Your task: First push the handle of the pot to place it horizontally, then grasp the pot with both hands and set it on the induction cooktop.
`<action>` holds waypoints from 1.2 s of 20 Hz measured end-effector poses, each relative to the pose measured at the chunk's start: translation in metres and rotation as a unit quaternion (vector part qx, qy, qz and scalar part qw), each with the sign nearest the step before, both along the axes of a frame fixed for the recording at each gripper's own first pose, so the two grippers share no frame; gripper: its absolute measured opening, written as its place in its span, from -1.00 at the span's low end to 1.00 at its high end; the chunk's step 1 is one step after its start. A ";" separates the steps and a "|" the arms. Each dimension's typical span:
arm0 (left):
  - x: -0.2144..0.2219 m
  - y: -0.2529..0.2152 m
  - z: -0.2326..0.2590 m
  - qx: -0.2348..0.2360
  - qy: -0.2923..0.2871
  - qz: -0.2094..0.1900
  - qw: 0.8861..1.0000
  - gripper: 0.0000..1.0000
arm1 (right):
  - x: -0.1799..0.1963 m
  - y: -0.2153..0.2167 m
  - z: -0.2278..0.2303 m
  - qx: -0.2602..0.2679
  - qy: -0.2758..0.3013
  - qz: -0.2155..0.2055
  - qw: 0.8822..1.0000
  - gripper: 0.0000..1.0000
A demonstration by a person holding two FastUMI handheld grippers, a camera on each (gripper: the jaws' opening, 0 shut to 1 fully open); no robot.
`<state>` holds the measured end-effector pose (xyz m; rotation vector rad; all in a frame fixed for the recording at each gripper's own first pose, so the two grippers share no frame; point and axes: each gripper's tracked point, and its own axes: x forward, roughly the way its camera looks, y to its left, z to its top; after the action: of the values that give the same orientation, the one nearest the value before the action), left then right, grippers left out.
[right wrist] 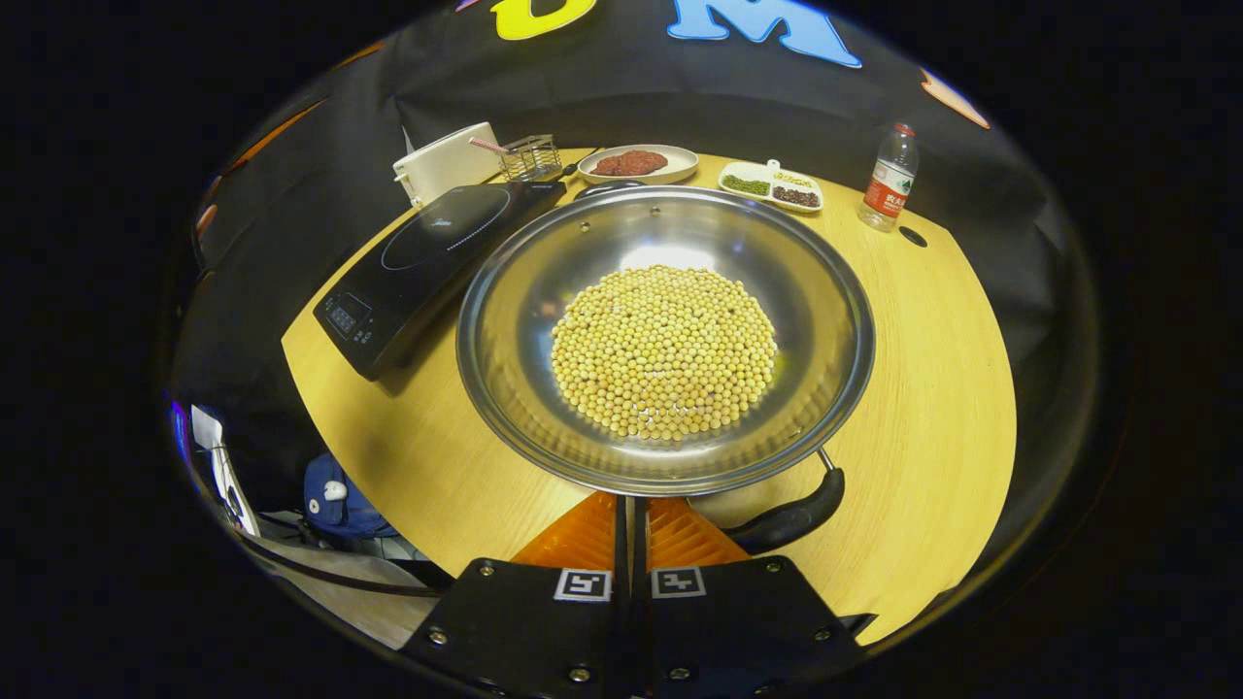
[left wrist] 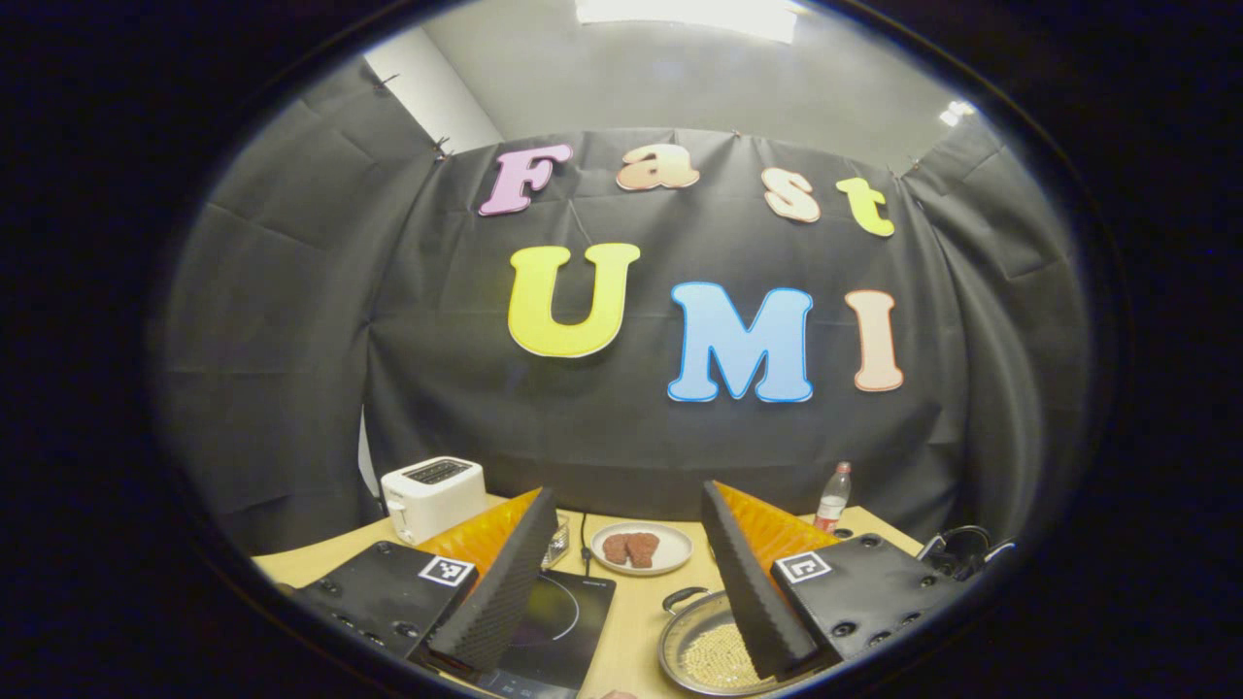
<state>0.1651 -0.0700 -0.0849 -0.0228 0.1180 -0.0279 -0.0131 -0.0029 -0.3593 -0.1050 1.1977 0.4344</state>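
fingers (right wrist: pixel 631 519) together beside pot (right wrist: pixel 665 330)

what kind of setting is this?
Likely a staged kitchen tabletop inside a demo booth: an induction cooktop, a toaster and a steel pot sit on a wooden table backed by black cloth.

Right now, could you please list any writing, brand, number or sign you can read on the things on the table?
None can be read.
Water bottle: red label, print too small.
Cooktop: faint mark and control panel, both blurred.
Tongs: square black-and-white marker tags, no words.
Toaster: no writing visible.
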 end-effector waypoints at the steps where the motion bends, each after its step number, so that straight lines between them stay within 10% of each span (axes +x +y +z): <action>1: -0.001 -0.001 0.001 0.002 0.000 0.001 1.000 0.97 | 0.002 -0.005 0.000 -0.007 -0.001 0.001 1.000 -0.99; 24: -0.012 0.023 -0.005 0.025 0.011 0.037 0.999 0.94 | 0.068 -0.083 -0.017 -0.185 -0.135 0.072 0.971 -0.99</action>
<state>0.1532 -0.0472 -0.0900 0.0222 0.1403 0.0495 0.0552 -0.0854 -0.3766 -0.5597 0.9939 0.3060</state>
